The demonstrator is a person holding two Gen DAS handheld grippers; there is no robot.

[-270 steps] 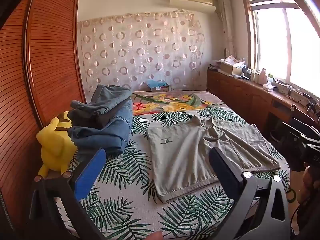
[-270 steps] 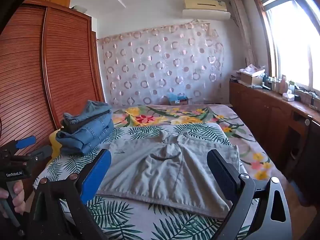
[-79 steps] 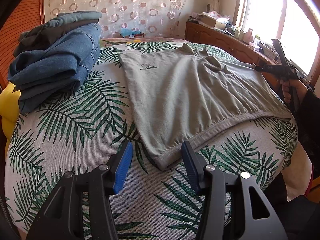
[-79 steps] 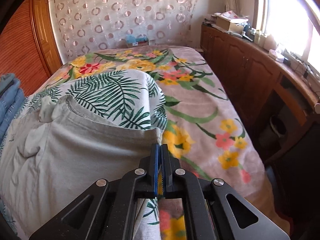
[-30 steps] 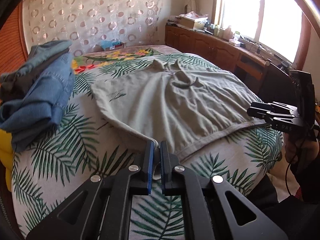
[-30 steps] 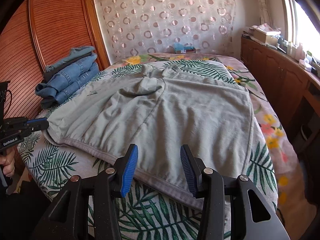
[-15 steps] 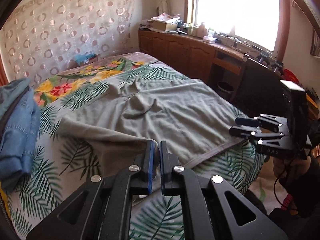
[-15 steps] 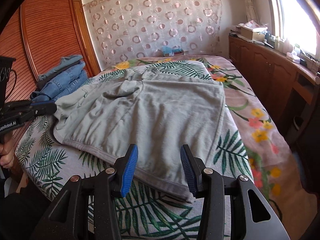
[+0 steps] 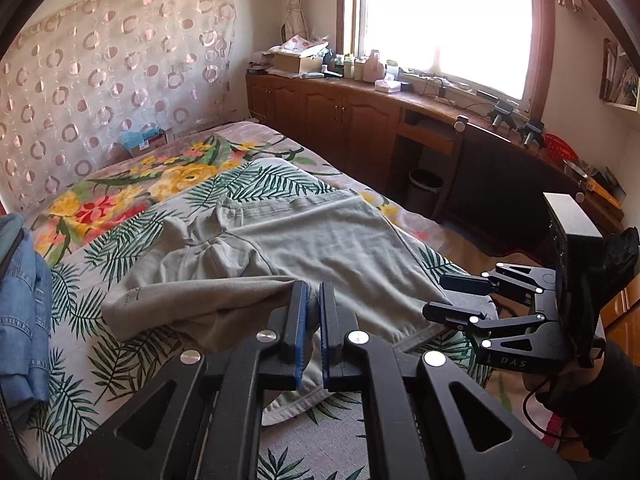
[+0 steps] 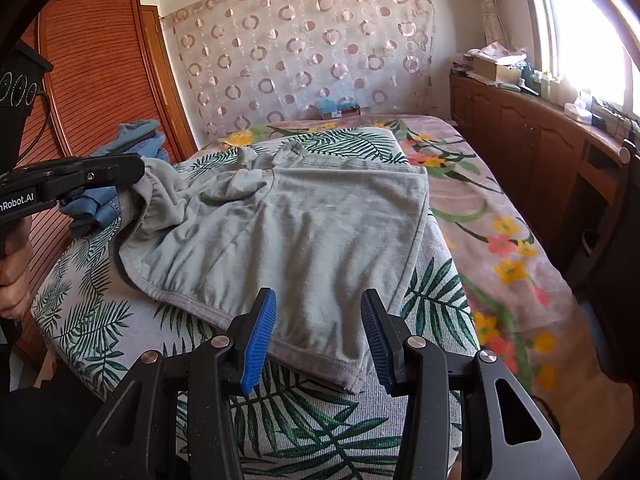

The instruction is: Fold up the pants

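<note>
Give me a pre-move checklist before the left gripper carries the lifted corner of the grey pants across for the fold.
1. left gripper shut on the pants corner: ok.
2. Corner raised off the bed: ok.
3. right gripper open, holding nothing: ok.
4. Near hem in front of the right gripper lies flat: ok.
5. Cloth near the lifted corner is bunched: not ok.
6. Folded jeans clear of the fold path: cannot tell.

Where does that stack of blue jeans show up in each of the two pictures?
Left wrist view: jeans at the far left edge, partly cut off.
Right wrist view: jeans upper left, behind the left claw.
Shared landmark: the circle-patterned curtain.
</note>
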